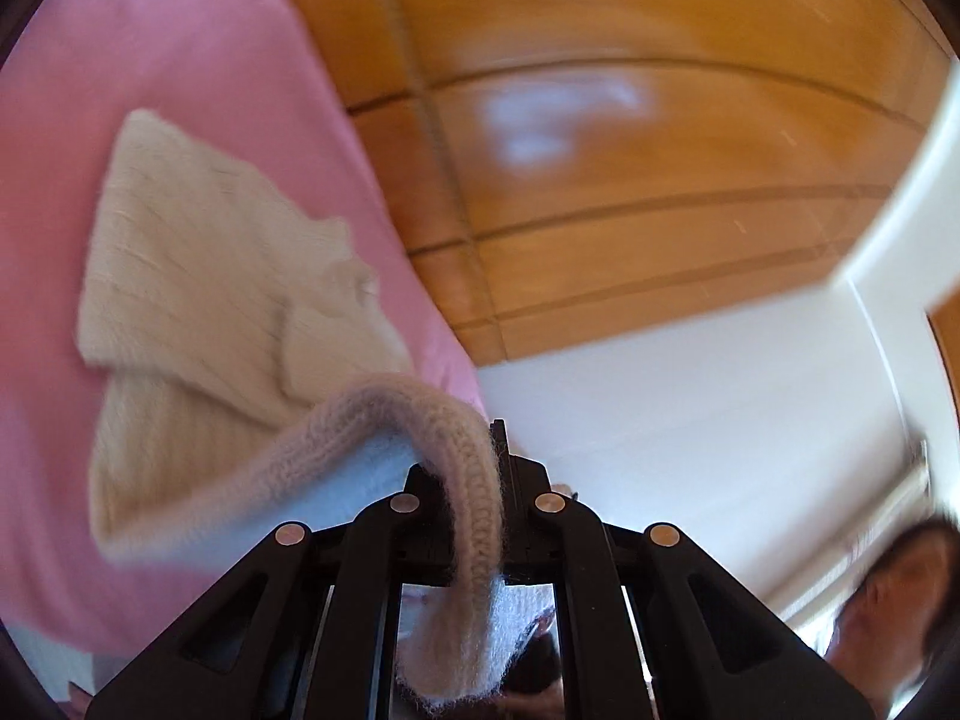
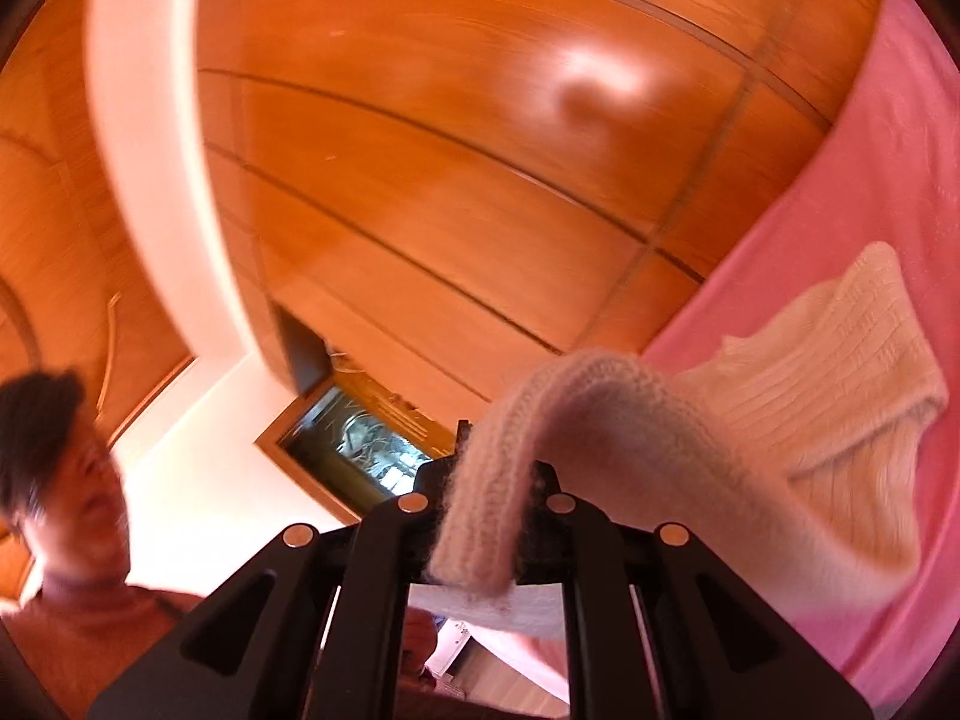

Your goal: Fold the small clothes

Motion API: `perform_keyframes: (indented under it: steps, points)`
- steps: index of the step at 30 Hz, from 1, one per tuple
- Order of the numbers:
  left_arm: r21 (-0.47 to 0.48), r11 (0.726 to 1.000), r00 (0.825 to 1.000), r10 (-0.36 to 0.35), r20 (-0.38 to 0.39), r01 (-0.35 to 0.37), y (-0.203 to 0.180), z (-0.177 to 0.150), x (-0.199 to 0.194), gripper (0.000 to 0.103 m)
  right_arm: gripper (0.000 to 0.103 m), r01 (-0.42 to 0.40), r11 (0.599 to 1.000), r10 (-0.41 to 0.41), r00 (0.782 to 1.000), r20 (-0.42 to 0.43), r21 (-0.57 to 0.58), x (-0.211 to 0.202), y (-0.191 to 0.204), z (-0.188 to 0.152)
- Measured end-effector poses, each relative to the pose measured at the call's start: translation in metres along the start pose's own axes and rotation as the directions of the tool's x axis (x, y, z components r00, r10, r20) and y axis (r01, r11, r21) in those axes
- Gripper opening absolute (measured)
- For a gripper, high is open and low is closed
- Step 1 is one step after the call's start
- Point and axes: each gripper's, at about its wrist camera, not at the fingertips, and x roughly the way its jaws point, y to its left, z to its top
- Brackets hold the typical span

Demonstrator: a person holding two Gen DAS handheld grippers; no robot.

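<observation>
Fuzzy cream knit fills the grip of both our tongs. Our left tongs (image 1: 474, 480) are closed tight on a thick ribbed edge of the small sweater (image 1: 198, 276), which loops over the tips and hangs back toward the camera. Our right tongs (image 2: 492, 480) are likewise clamped on another stretch of the same ribbed edge. From both grips the garment slopes away to its far part, which lies partly folded on the pink bedsheet (image 1: 180, 48); both views are blurred.

We judge that a fold is under way, with the held edge lifted to be carried over the resting part. The loose knit could slip from either grip, since only the rim is pinched, and uneven lifting would drag the resting part and skew the fold.

Beyond the sweater, the sheet's edge runs close by, with a wooden panelled wardrobe (image 2: 450, 150) and white wall (image 1: 690, 390) behind. Open pink sheet lies beyond the garment's far end.
</observation>
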Motion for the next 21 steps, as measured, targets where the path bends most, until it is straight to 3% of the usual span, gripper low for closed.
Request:
perform_keyframes:
  steps: [3, 5, 9, 10, 12, 13, 14, 15, 16, 17, 18, 20, 21]
  points:
    - [-0.098, 0.995, 0.999, 0.027, 0.041, -0.023, 0.026, 0.029, 0.014, 0.005, 0.008, 0.052, 0.998, -0.052, 0.999, 0.013, 0.029, 0.021, -0.031, 0.027]
    - [-0.121, 0.990, 0.994, 0.087, 0.067, -0.079, 0.040, 0.045, 0.024, 0.005, 0.008, 0.092, 0.994, -0.093, 0.995, 0.022, 0.062, 0.038, -0.057, 0.042]
    - [-0.141, 0.963, 0.963, 0.246, 0.107, -0.231, 0.069, 0.074, 0.049, 0.005, 0.011, 0.226, 0.969, -0.229, 0.973, 0.022, 0.098, 0.064, -0.098, 0.058]
    - [-0.143, 0.956, 0.954, 0.275, 0.116, -0.258, 0.074, 0.077, 0.053, 0.009, 0.013, 0.271, 0.956, -0.276, 0.961, 0.027, 0.109, 0.070, -0.111, 0.061]
    - [-0.124, 0.943, 0.936, 0.325, 0.134, -0.309, 0.075, 0.081, 0.059, 0.014, 0.037, 0.360, 0.926, -0.366, 0.930, 0.032, 0.117, 0.078, -0.130, 0.064]
    - [-0.107, 0.940, 0.930, 0.338, 0.146, -0.325, 0.072, 0.081, 0.061, 0.017, 0.060, 0.404, 0.907, -0.411, 0.911, 0.043, 0.118, 0.079, -0.138, 0.065]
    - [-0.088, 0.941, 0.927, 0.338, 0.161, -0.327, 0.069, 0.082, 0.064, 0.028, 0.064, 0.448, 0.889, -0.455, 0.888, 0.068, 0.096, 0.079, -0.144, 0.064]
    - [-0.065, 0.941, 0.923, 0.338, 0.183, -0.332, 0.063, 0.082, 0.063, 0.048, 0.064, 0.456, 0.885, -0.463, 0.883, 0.077, 0.090, 0.080, -0.147, 0.063]
    - [-0.033, 0.943, 0.919, 0.331, 0.215, -0.332, 0.058, 0.081, 0.061, 0.061, 0.065, 0.457, 0.885, -0.465, 0.881, 0.085, 0.092, 0.078, -0.151, 0.061]
    - [-0.011, 0.942, 0.913, 0.329, 0.240, -0.336, 0.054, 0.079, 0.056, 0.064, 0.065, 0.459, 0.885, -0.465, 0.880, 0.093, 0.085, 0.074, -0.147, 0.059]
    - [0.008, 0.934, 0.901, 0.342, 0.266, -0.357, 0.050, 0.077, 0.054, 0.069, 0.066, 0.464, 0.883, -0.470, 0.877, 0.104, 0.076, 0.075, -0.147, 0.059]
    - [0.044, 0.882, 0.838, 0.429, 0.336, -0.469, 0.037, 0.070, 0.050, 0.073, 0.069, 0.509, 0.860, -0.509, 0.853, 0.117, 0.029, 0.075, -0.141, 0.054]
    - [0.066, 0.862, 0.820, 0.451, 0.354, -0.502, 0.033, 0.068, 0.050, 0.076, 0.070, 0.565, 0.825, -0.560, 0.821, 0.113, -0.012, 0.078, -0.136, 0.052]
